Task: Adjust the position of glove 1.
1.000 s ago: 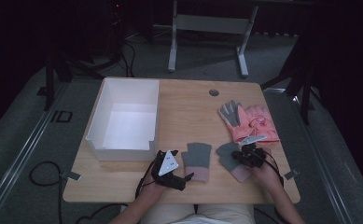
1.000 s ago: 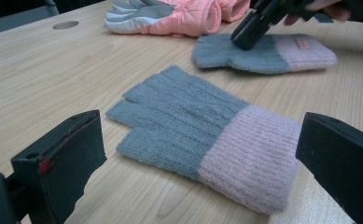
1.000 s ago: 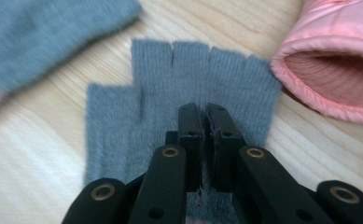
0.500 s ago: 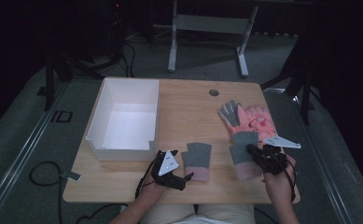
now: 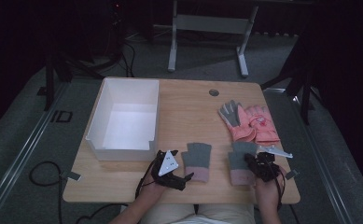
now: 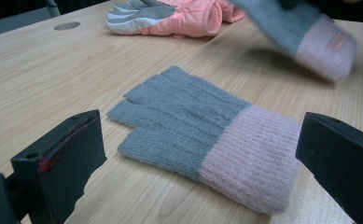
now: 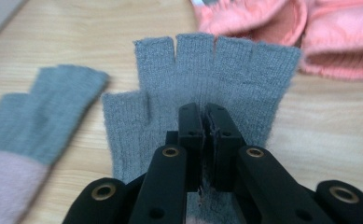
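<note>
Grey fingerless glove (image 7: 207,79) (pink cuff) pinched in closed right gripper (image 7: 206,116); left gripper (image 6: 193,154) wide, empty.

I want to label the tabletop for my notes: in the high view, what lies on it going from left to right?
White box → left gripper → flat grey and pink knit glove → second knit glove, pinched in the right gripper → pair of pink padded gloves farther back.
</note>
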